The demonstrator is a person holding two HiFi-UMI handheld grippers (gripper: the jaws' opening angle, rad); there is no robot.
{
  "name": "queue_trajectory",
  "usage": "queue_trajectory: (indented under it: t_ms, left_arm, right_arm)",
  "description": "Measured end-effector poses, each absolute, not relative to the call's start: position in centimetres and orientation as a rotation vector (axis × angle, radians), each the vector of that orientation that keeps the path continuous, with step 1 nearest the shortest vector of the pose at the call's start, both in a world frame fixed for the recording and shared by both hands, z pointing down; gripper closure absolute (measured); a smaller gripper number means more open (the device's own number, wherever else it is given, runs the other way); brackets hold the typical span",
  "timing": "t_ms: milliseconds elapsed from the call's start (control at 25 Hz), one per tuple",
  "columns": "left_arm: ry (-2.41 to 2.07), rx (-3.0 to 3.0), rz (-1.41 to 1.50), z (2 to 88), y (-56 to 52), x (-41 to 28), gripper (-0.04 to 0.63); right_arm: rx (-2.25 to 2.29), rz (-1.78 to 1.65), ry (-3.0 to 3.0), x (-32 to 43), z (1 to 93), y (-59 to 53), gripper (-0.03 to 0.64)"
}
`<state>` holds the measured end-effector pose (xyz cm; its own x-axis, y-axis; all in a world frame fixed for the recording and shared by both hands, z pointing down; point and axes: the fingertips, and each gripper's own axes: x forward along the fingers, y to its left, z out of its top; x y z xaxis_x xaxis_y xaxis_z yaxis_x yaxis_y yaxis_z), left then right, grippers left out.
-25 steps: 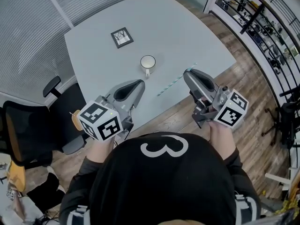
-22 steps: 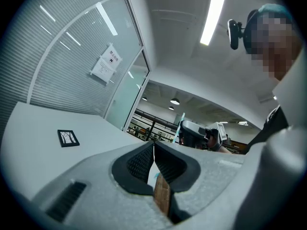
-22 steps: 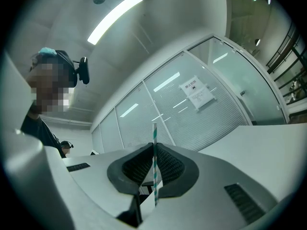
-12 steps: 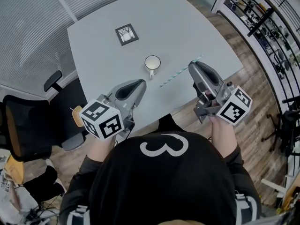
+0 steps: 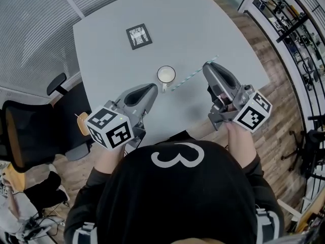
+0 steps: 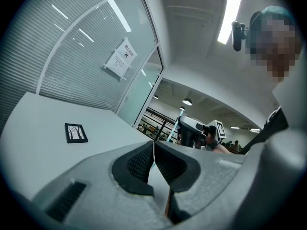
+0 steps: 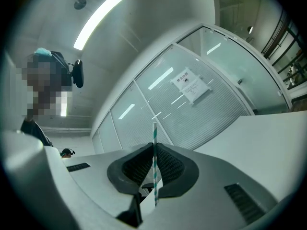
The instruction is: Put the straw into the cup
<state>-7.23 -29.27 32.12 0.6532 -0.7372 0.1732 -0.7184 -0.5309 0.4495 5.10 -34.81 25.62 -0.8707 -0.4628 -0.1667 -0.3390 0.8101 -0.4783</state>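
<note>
Head view, looking steeply down on a grey bench [image 5: 111, 50]. A white cup [image 5: 166, 74] stands upright near the bench's middle, with its handle turned toward the person. The right gripper [image 5: 207, 66] has its jaws closed narrowly on a thin, teal-striped straw [image 5: 190, 76]. The straw runs slantwise from just past the jaw tips toward the cup, and its free end appears just beside the cup's handle, outside the rim. How high the straw is above the bench cannot be told. In the right gripper view [image 7: 154, 150] the straw [image 7: 154, 133] stands up between the ribbed pads and sticks out above them. The left gripper [image 5: 154, 87] is just left of the cup. In the left gripper view [image 6: 153, 145] its jaws meet with nothing between them. A small black-framed card [image 5: 138, 36] lies flat further back on the bench, well apart from the cup.
</note>
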Motion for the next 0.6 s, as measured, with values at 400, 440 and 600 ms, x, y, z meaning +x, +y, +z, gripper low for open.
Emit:
queue_trajectory:
  t_ms: [400, 440, 600]
  left_arm:
    - [-1.190, 2.282, -0.046, 34.6, -32.7, -8.6, 0.577]
    - [-1.196, 2.272, -0.046, 34.9, -32.8, -8.7, 0.577]
    - [-1.214, 2.234, -0.044, 36.1, -33.0, -9.1, 0.577]
  right_arm:
    - [-0.563, -0.704, 2.758, 2.7, 27.9, -39.6, 0.584]
    - [-0.565, -0.712, 2.760, 2.6, 28.2, -39.9, 0.584]
    - [-0.555, -0.745, 2.755, 2.2, 29.3, -40.6, 0.584]
